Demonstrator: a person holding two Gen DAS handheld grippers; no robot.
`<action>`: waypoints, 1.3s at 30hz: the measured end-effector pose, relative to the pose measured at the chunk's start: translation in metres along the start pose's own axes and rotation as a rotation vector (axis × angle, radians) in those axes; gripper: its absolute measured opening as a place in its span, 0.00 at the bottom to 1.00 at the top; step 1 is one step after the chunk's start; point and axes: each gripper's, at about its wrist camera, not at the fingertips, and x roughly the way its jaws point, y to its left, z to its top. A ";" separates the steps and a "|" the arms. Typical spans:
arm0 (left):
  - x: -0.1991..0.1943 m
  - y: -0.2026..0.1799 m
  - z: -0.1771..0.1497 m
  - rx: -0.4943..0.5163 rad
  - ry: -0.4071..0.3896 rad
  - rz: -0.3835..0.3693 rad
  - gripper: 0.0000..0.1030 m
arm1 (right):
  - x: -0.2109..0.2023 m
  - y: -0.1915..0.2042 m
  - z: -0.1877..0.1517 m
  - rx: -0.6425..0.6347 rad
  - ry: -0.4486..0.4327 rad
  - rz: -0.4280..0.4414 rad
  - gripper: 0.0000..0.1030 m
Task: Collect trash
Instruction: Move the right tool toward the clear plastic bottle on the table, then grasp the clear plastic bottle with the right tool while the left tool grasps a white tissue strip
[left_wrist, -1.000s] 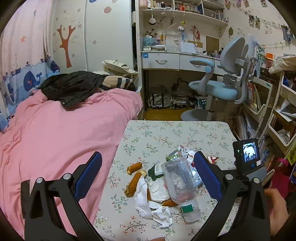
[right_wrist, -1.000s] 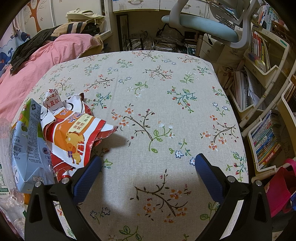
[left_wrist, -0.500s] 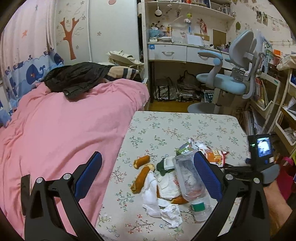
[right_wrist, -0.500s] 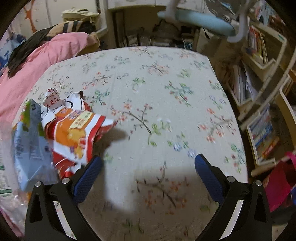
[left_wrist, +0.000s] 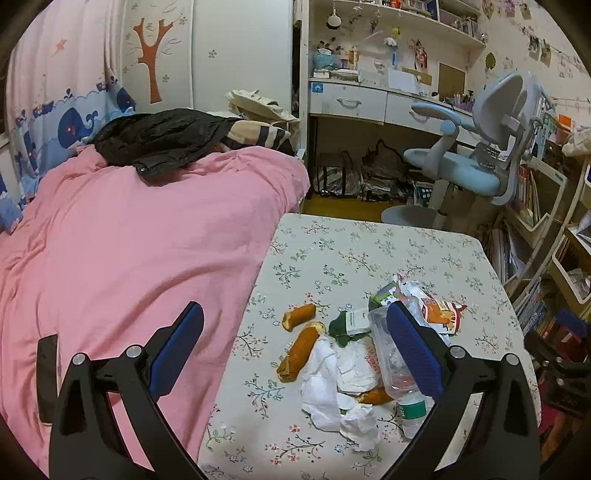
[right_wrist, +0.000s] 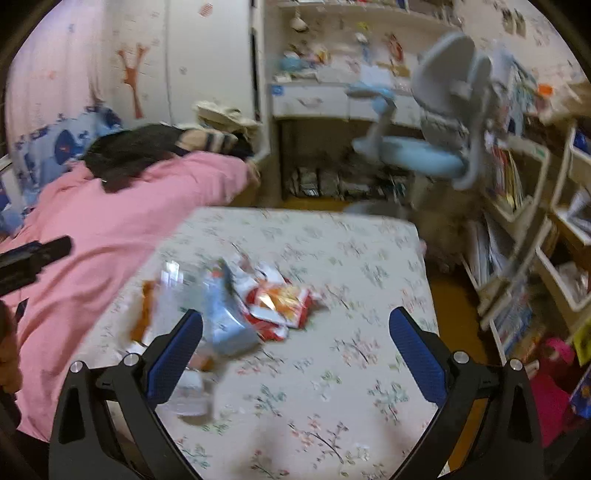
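Two tools, both w/ jaws wide apart, nothing between them. My left tool (left_wrist: 295, 354) hangs above the worktop (left_wrist: 369, 243) edge next to the pink bed (left_wrist: 129, 240). Trash pile sits mid-worktop, under my left tool's right finger. Clear bottle (left_wrist: 397, 369) lies on its side, long axis running toward me, green-label cap end nearest me, just beside that finger. Bread pieces (left_wrist: 299, 347) lie left of the bottle, long axes angled toward the bed; crumpled white tissue (left_wrist: 332, 391) near the bottle's cap end; red-orange snack wrapper (left_wrist: 439, 314) behind the bottle. My right tool (right_wrist: 295, 354): view is blurred, wrapper (right_wrist: 277, 302) and blue carton (right_wrist: 229, 325) sit ahead-left of it. Vs 0.5 s ago, right tool has pulled back and tipped up, so the desk chair (right_wrist: 436, 122) now shows; left tool barely shifted.
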 end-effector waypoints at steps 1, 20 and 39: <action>0.000 0.000 0.000 0.002 0.000 0.001 0.93 | 0.000 0.003 0.004 -0.009 -0.012 0.004 0.94; 0.016 0.020 0.000 -0.030 0.061 0.059 0.93 | 0.008 0.027 0.002 0.016 0.023 0.201 0.94; 0.057 0.044 -0.010 -0.092 0.169 0.075 0.93 | 0.092 0.063 -0.009 0.042 0.301 0.326 0.71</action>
